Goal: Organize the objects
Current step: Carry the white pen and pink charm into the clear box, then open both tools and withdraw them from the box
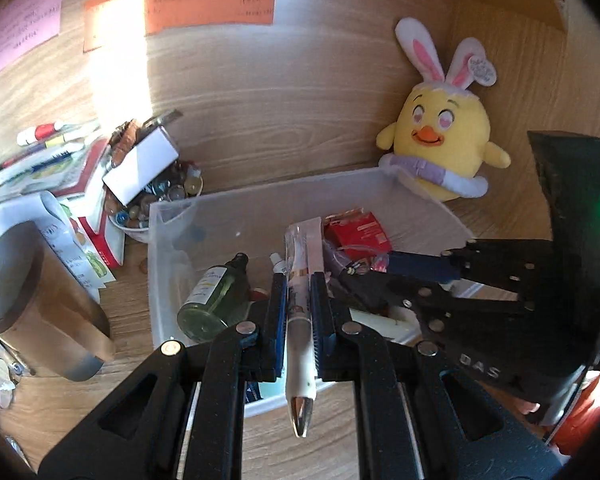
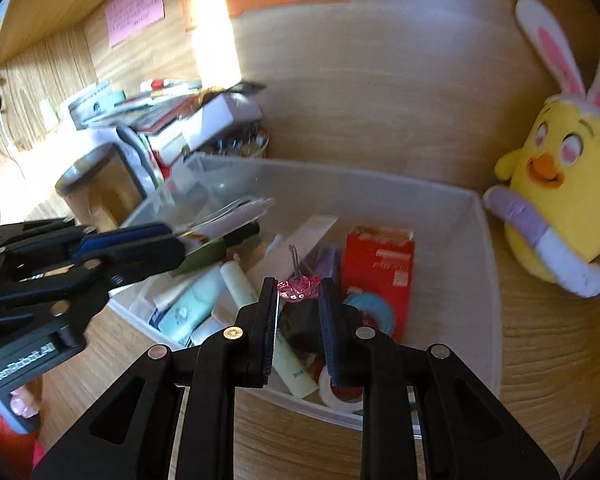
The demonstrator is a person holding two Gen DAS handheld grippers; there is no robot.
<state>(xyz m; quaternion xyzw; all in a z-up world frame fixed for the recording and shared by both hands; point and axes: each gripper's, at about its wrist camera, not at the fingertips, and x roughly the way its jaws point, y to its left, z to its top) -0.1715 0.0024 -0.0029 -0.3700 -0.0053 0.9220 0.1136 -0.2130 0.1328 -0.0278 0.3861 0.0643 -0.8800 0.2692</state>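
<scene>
A clear plastic bin (image 1: 260, 200) (image 2: 440, 208) on the wooden desk holds a red box (image 1: 358, 232) (image 2: 380, 264), a green glass bottle (image 1: 214, 300), tubes (image 2: 188, 308) and tape rolls (image 2: 370, 312). My left gripper (image 1: 299, 284) is shut on a white pen (image 1: 299, 320) above the bin's near edge; it also shows at the left of the right wrist view (image 2: 168, 240). My right gripper (image 2: 299, 292) hangs over the bin with a pink sparkly charm (image 2: 299, 286) between its fingertips; the jaws stand a little apart. It also shows in the left wrist view (image 1: 360, 270).
A yellow chick plush (image 1: 440, 140) (image 2: 560, 184) sits right of the bin. A metal tumbler (image 1: 40, 304), a bowl of marbles (image 1: 156, 200), a white box (image 1: 140, 164) and stacked booklets (image 1: 60, 168) stand to the left. Coloured notes (image 1: 204, 4) hang on the back panel.
</scene>
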